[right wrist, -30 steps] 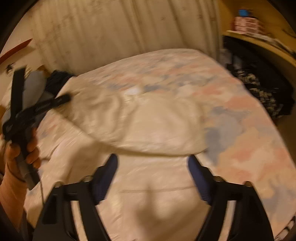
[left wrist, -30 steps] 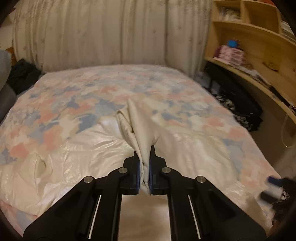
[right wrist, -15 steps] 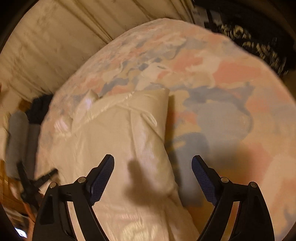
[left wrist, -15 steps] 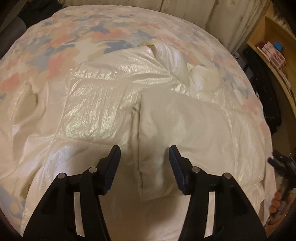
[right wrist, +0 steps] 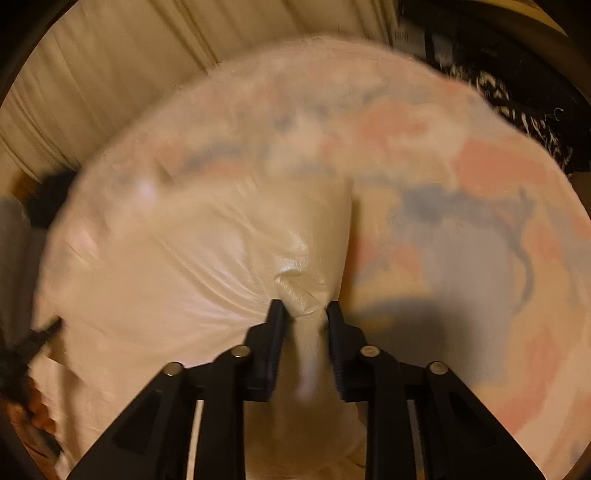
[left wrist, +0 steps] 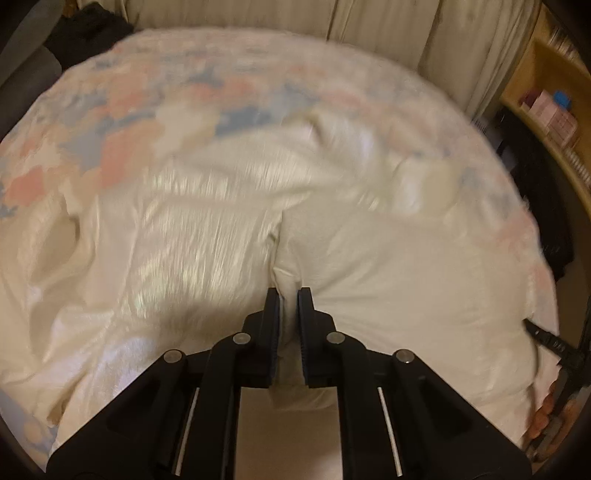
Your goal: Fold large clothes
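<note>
A large shiny cream padded garment [left wrist: 207, 236] lies spread on a bed with a pink and blue patterned cover [left wrist: 147, 99]. My left gripper [left wrist: 288, 295] is shut on a fold at the garment's near edge. In the right wrist view the same garment [right wrist: 177, 266] fills the left half. My right gripper [right wrist: 303, 308] is shut on a bunched corner of it, with cloth pinched between the jaws. Both views are blurred by motion.
Pale curtains [left wrist: 388, 33] hang behind the bed. A wooden shelf unit [left wrist: 546, 107] with boxes stands at the right, with dark clothes [left wrist: 532, 173] piled below it. A dark heap [left wrist: 88, 26] lies at the bed's far left corner.
One second ago the left gripper held a raised fold; it let go half a second ago. Now both grippers have closed on the garment's near edge.
</note>
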A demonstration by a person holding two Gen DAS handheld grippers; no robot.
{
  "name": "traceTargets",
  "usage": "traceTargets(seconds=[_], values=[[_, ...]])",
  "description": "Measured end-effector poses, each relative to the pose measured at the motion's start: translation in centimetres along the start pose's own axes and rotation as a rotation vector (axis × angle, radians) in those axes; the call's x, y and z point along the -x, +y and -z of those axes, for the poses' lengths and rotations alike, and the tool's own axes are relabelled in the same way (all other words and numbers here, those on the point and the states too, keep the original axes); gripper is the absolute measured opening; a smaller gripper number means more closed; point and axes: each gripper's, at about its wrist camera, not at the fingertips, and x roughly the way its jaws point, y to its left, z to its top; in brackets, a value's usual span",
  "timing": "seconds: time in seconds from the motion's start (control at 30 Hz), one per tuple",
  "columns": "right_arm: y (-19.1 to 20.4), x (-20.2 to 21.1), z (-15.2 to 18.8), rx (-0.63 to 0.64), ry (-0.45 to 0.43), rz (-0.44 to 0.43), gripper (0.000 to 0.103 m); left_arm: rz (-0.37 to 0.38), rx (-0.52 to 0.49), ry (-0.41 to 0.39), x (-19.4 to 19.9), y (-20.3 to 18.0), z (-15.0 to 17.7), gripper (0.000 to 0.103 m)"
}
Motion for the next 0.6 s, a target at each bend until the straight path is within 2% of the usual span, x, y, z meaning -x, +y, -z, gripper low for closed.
traceTargets(seconds=[0.07, 0.17, 0.2, 0.3, 0.4, 0.5, 0.6], values=[[-0.1, 0.0, 0.1, -0.009, 0.010, 0.016, 0.042, -0.029, -0.028, -0.008, 0.5, -0.3, 0.5, 0.009], [0.4, 2.4, 0.2, -0.005, -0.063, 0.061, 0.063, -0.060, -0.062, -0.042, 2.3, -0.4, 0.9, 0.010], [0.8, 3.6, 0.4, 0.006, -0.102, 0.069, 0.066, -0.083, -0.066, -0.062, 3.2, -0.5, 0.9, 0.011], [3.1, 5.9, -0.2, 0.048, -0.170, 0.035, 0.066, -0.118, -0.103, -0.159, 6.2, -1.5, 0.8, 0.012], [6.8, 6.7, -0.8, 0.114, -0.204, -0.033, 0.066, -0.055, -0.135, -0.202, 7.5, -3.8, 0.5, 0.022], [11.3, 5.9, -1.1, 0.187, -0.210, -0.065, 0.066, -0.015, -0.138, -0.176, 6.5, -6.6, 0.1, 0.024], [15.7, 2.5, -1.3, 0.217, -0.172, -0.066, 0.066, -0.013, -0.123, -0.123, 3.5, -8.8, -0.1, 0.024]])
